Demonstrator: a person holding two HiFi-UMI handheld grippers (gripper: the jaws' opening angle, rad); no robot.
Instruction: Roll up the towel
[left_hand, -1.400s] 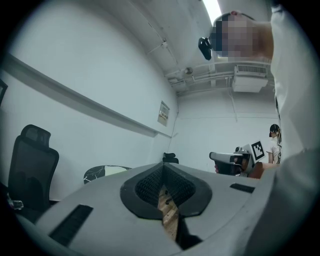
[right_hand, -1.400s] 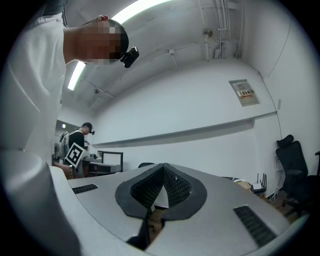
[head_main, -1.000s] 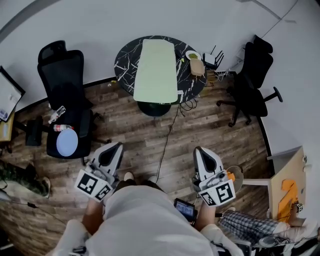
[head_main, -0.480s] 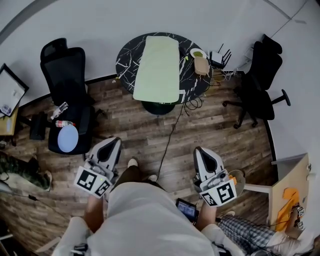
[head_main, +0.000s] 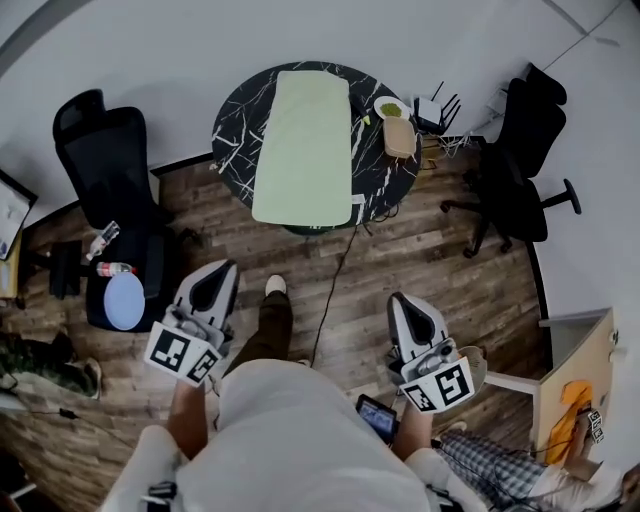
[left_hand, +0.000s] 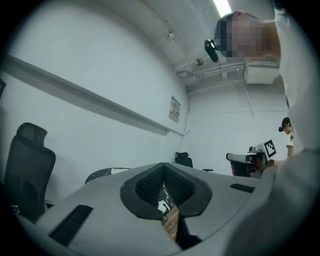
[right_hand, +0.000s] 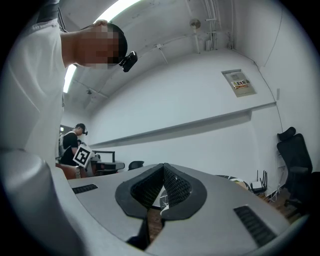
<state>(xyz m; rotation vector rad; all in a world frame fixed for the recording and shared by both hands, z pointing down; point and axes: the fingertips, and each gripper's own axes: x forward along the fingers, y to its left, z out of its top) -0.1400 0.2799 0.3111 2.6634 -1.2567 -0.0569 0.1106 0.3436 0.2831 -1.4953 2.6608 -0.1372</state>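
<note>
A pale green towel (head_main: 305, 148) lies flat and unrolled along the round black marble table (head_main: 236, 130), its near end hanging over the front rim. In the head view my left gripper (head_main: 213, 281) and right gripper (head_main: 406, 311) are held at waist height over the wooden floor, well short of the table. Both point level toward the table, shut and holding nothing. In the left gripper view the left gripper (left_hand: 163, 170) shows its pads pressed together, with the table (left_hand: 106, 172) low at left. The right gripper (right_hand: 163, 171) looks the same in its own view.
A black office chair (head_main: 105, 165) stands left of the table with a blue disc (head_main: 124, 299) and bottles beside it. Another black chair (head_main: 520, 165) stands at right. A bowl (head_main: 388, 109), a router (head_main: 432, 112) and a floor cable (head_main: 335, 290) are near the table.
I have stepped forward: the table and towel now sit larger and closer in the head view, and one foot is out in front. Both grippers stay shut.
</note>
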